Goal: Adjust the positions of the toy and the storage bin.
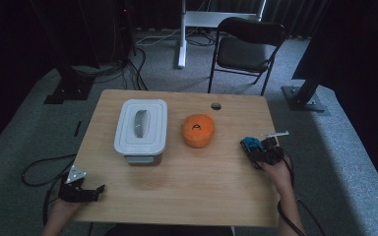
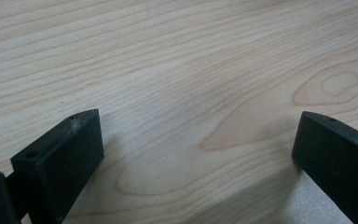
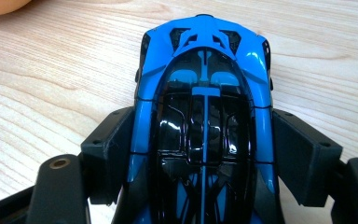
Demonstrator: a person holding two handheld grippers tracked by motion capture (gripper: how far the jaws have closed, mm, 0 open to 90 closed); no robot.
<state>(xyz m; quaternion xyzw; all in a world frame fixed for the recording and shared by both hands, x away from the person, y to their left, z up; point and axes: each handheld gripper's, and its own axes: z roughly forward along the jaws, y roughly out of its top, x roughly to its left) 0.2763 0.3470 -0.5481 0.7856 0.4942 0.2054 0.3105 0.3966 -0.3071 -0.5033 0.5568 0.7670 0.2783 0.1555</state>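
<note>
A blue and black toy car (image 1: 251, 144) sits at the table's right side, with my right gripper (image 1: 255, 150) around its rear half. In the right gripper view the two black jaws press against both flanks of the toy car (image 3: 204, 70), its nose pointing away from my right gripper (image 3: 204, 122) and its body low over the wood. My left gripper (image 1: 98, 189) rests at the table's front left corner. In the left gripper view the left gripper (image 2: 196, 140) stands wide open over bare wood with nothing between its fingers.
A white lidded container (image 1: 141, 129) stands left of centre on the wooden table (image 1: 187, 191). Beside it lies an orange rounded object (image 1: 198, 130), whose edge (image 3: 0, 4) lies just beyond the car. A cable hole (image 1: 216, 105) is near the far edge. A black chair (image 1: 246, 49) stands behind.
</note>
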